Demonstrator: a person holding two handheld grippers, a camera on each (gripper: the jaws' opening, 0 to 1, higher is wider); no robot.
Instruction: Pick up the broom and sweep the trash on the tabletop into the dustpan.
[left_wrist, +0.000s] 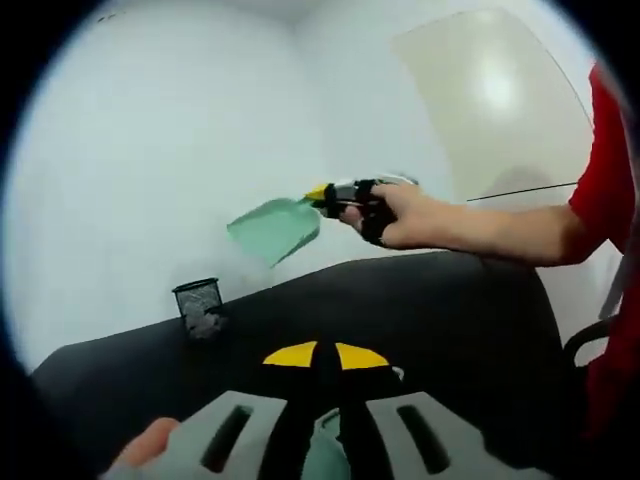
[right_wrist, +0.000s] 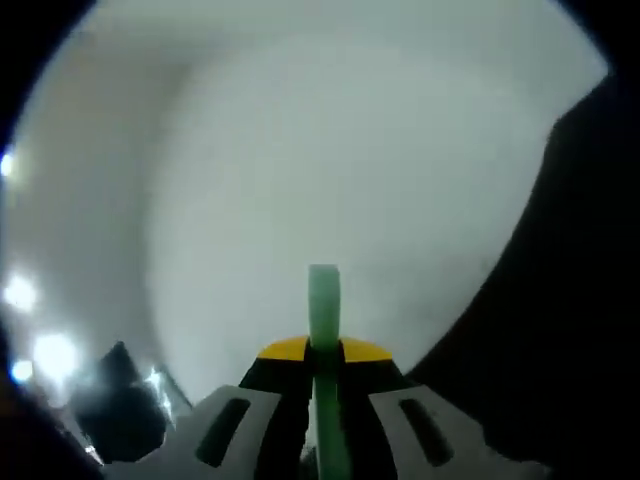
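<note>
In the left gripper view, the right gripper (left_wrist: 322, 196) is held up in a person's hand (left_wrist: 400, 215) above the black desk (left_wrist: 440, 320), with one pale green plastic dustpan (left_wrist: 275, 228) clamped at its tip, tilted in the air against the white wall (left_wrist: 130, 150). One small black mesh basket (left_wrist: 198, 301) stands near the desk's far edge with crumpled grey trash (left_wrist: 206, 324) at its foot. A red sleeve (left_wrist: 606, 170) shows at the right edge. The left gripper (left_wrist: 325, 352) rises from the bottom with its jaws drawn nearly together around a pale green handle (left_wrist: 326, 455); what it belongs to cannot be told.

The right gripper view looks along that same gripper (right_wrist: 324, 348), closed on the thin green edge of the dustpan (right_wrist: 324, 310), seen end-on. Behind it is blurred white wall (right_wrist: 330, 150), dark desk (right_wrist: 560, 330) at right, and the basket (right_wrist: 120, 400) at lower left.
</note>
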